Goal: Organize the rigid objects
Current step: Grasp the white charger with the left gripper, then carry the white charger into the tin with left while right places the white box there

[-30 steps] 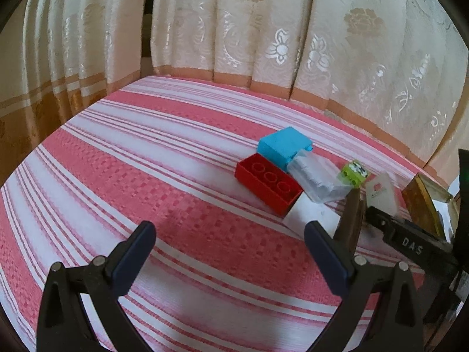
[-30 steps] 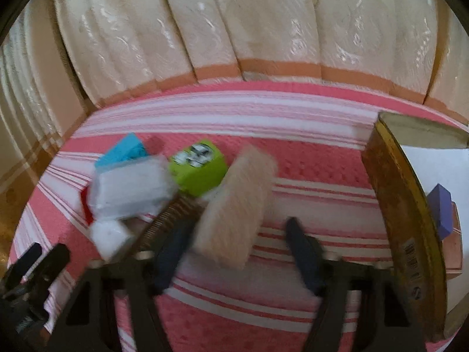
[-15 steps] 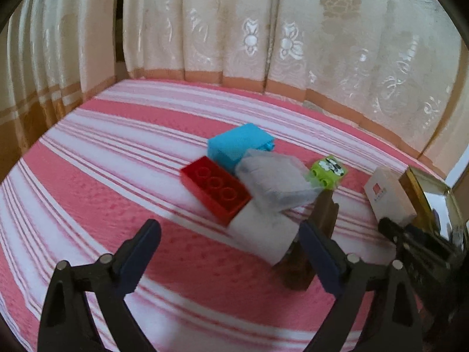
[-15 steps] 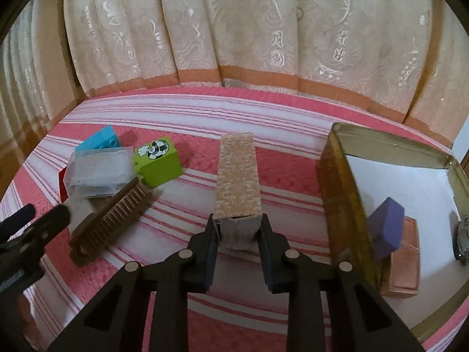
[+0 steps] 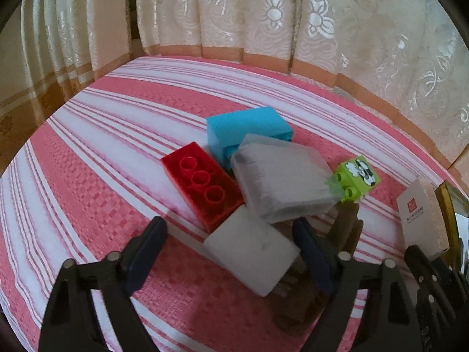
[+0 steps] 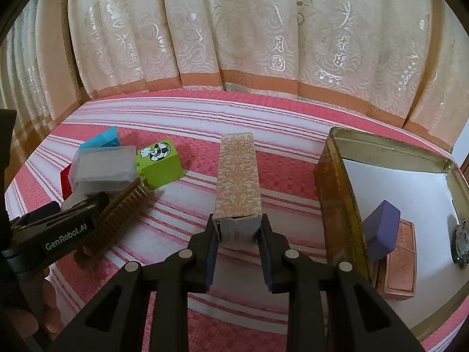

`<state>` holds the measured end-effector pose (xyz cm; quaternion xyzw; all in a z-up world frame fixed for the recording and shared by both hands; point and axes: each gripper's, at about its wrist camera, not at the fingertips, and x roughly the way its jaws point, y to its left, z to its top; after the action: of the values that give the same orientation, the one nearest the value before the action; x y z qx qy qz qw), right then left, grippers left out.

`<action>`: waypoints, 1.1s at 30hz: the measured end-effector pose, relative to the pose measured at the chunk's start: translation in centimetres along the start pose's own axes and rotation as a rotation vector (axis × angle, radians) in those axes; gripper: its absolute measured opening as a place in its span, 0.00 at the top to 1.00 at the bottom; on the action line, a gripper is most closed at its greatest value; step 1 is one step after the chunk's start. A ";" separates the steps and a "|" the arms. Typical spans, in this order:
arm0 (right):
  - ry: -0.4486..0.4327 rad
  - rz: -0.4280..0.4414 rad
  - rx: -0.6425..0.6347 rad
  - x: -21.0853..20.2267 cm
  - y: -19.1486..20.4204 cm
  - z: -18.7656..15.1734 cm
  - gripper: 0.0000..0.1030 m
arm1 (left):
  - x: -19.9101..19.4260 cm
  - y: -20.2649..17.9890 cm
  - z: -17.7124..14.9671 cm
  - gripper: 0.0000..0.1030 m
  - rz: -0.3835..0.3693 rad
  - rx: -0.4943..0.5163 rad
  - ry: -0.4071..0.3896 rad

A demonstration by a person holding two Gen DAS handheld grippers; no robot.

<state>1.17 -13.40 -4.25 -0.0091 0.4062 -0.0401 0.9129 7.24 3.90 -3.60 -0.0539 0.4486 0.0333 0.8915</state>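
A pile lies on the striped cloth: a red brick (image 5: pixel 202 184), a blue brick (image 5: pixel 246 129), a translucent box (image 5: pixel 281 179), a green brick (image 5: pixel 354 179), a brown comb (image 5: pixel 343 228) and a white block (image 5: pixel 252 252). My left gripper (image 5: pixel 228 224) straddles the white block with its jaws closing; the left pad (image 5: pixel 146 243) stands clear of it. In the right wrist view my right gripper (image 6: pixel 238 226) is shut on the near end of a long patterned box (image 6: pixel 237 173), which lies on the cloth.
An open gold tin (image 6: pixel 337 193) sits right of the patterned box and holds a purple block (image 6: pixel 381 228) and a copper-coloured flat case (image 6: pixel 401 264). Cream curtains (image 6: pixel 234 44) hang behind the striped surface. Bare cloth lies left of the pile.
My left gripper has moved in on the pile and its jaws have narrowed around the white block. The right gripper closed on the patterned box, then held still.
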 end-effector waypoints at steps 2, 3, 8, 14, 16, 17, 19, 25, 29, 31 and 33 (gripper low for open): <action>0.004 0.010 0.006 0.1 -0.1 0.0 0.73 | -0.3 0.5 0.0 0.44 0.001 0.018 -0.012; 0.006 0.015 0.008 0.1 -0.2 0.0 0.73 | -0.4 0.9 -0.1 0.44 -0.021 0.025 -0.010; -0.018 0.038 0.007 -0.3 0.0 -0.1 0.73 | -1.3 3.0 -1.0 0.45 -0.077 0.022 -0.017; -0.108 0.085 -0.001 -2.0 0.5 0.0 0.73 | -3.0 5.9 -1.8 0.45 -0.127 -0.057 -0.074; -0.160 0.117 0.000 -3.0 0.6 0.0 0.73 | -3.8 6.4 -1.8 0.45 -0.120 -0.061 -0.117; -0.184 0.124 -0.002 -3.5 0.7 0.0 0.73 | -4.2 6.5 -1.9 0.45 -0.112 -0.056 -0.137; -0.222 0.136 -0.006 -4.2 0.8 0.0 0.73 | -4.9 6.5 -2.0 0.45 -0.087 -0.045 -0.176; -0.274 0.197 -0.001 -5.8 0.6 -0.3 0.73 | -6.8 6.6 -2.2 0.45 -0.124 -0.052 -0.260; -0.303 0.222 0.013 -6.7 -0.1 -0.5 0.73 | -7.9 5.8 -2.2 0.45 -0.159 -0.035 -0.309; -0.320 0.241 0.023 -7.1 -0.5 -0.6 0.73 | -8.4 5.4 -2.3 0.45 -0.167 -0.028 -0.325; -0.334 0.249 0.027 -7.6 -0.8 -0.7 0.73 | -9.0 4.7 -2.3 0.45 -0.167 -0.016 -0.339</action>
<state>-4.45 -13.54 0.93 0.0469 0.2465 0.0699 0.9655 -0.46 8.18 1.93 -0.0916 0.2855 -0.0289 0.9536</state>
